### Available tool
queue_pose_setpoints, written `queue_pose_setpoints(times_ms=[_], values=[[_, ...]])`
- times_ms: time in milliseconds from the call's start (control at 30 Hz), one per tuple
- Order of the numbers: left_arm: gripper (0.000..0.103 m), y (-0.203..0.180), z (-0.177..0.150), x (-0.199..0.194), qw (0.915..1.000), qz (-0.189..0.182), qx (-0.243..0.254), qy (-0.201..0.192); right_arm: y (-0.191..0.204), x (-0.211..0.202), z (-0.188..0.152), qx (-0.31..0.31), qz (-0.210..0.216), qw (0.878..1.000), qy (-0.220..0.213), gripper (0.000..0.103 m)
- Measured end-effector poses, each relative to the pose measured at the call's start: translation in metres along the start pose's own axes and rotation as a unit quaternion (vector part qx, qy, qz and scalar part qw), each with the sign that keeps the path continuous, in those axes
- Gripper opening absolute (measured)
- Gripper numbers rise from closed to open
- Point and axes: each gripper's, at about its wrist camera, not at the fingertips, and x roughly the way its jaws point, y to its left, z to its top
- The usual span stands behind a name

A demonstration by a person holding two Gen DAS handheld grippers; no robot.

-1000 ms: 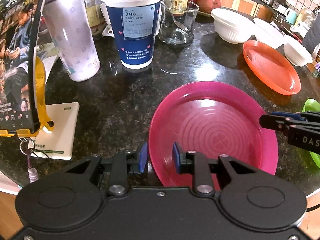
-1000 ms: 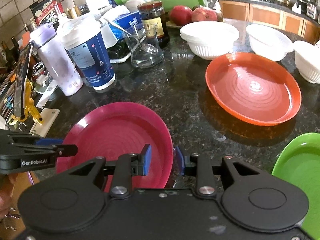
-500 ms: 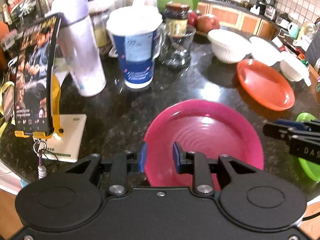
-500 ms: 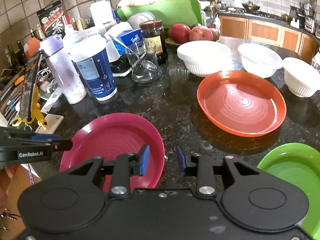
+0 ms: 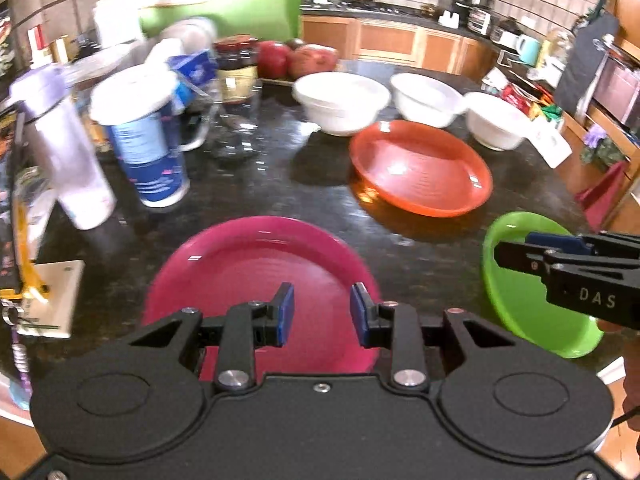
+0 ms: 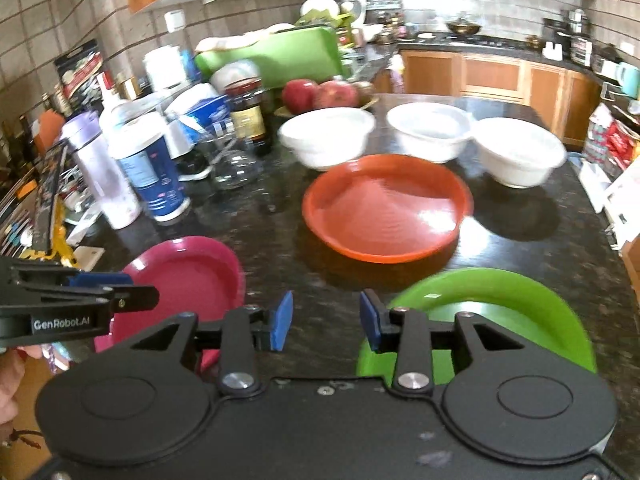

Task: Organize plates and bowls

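Fingers: left gripper (image 5: 321, 314) and right gripper (image 6: 326, 327) opening, empty | round glossy pink plate (image 5: 256, 264) | speckled countertop (image 5: 320, 200)

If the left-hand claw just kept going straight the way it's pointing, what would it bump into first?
Most likely the pink plate. The left gripper, its jaws opening with nothing between them, is tilted down over the plate's near part. Depth is hard to judge, so it might land on the plate's floor or its rim.

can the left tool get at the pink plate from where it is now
Probably yes: the left tool hangs just over the pink plate's near rim, jaws opening with nothing between them, and nothing lies on the plate or blocks the way down.
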Motion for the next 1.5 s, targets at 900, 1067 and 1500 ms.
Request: queue_pose_setpoints(times_ms=[900,1067,1500], values=[[0.042,-0.139,0.002,0.056,0.9969,-0.035,0.025,0.066,-0.173,-0.016,-0.035,0.054,-0.064,0.996,0.026,0.044],[0.037,-0.137,0.002,0.062,0.9964,-0.026,-0.005,0.081,-0.179,-0.001,-0.037,0.045,-0.038,0.997,0.048,0.035],[0.035,-0.137,0.003,0.079,0.9946,-0.005,-0.018,0.102,-0.182,0.011,-0.035,0.036,-0.016,0.997,0.062,0.024]])
